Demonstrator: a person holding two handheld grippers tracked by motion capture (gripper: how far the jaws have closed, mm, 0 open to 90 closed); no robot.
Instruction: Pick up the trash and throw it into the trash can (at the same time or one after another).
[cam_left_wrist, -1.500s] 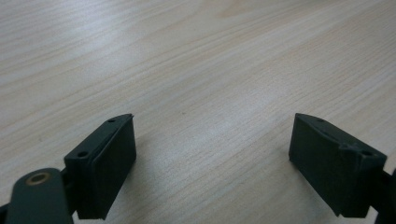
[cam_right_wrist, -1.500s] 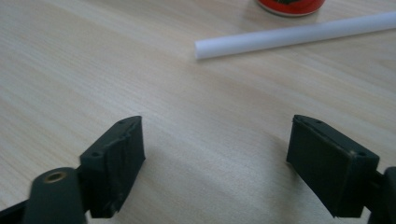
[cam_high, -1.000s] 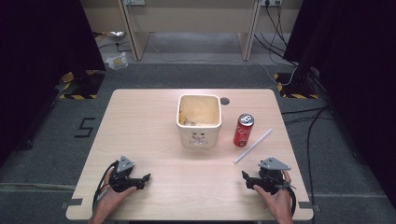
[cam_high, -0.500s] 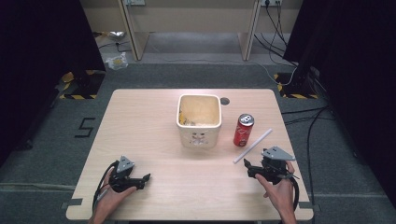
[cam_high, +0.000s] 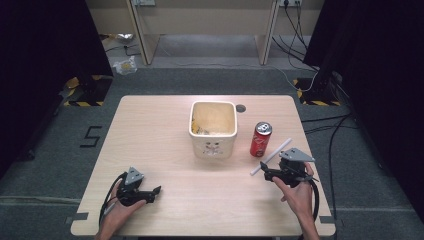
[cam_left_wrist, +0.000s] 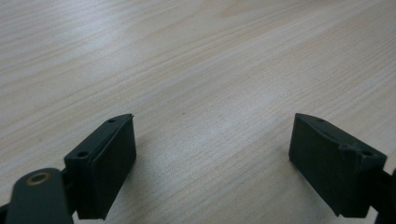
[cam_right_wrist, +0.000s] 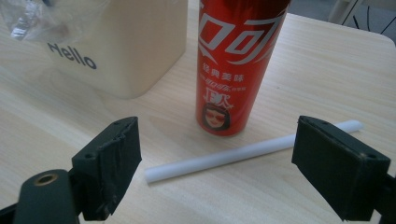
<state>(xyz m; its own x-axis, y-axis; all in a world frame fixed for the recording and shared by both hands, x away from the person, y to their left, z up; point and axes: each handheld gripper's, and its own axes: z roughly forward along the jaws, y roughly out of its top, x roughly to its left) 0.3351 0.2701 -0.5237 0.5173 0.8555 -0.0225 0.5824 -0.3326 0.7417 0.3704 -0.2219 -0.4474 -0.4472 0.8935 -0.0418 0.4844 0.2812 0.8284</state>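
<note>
On the right side of the pale wooden table (cam_high: 165, 130), the right gripper (cam_high: 274, 175) is held with jaws spread wide and empty, aimed at the white plastic straw (cam_right_wrist: 243, 154) lying just near of the upright red drink can (cam_right_wrist: 233, 65). A careless advance could tip the can or roll the straw away. Left of the can stands the cream square bin (cam_high: 213, 131). The left gripper (cam_high: 152, 192) is likewise wide open, holding nothing, over bare wood.
</note>
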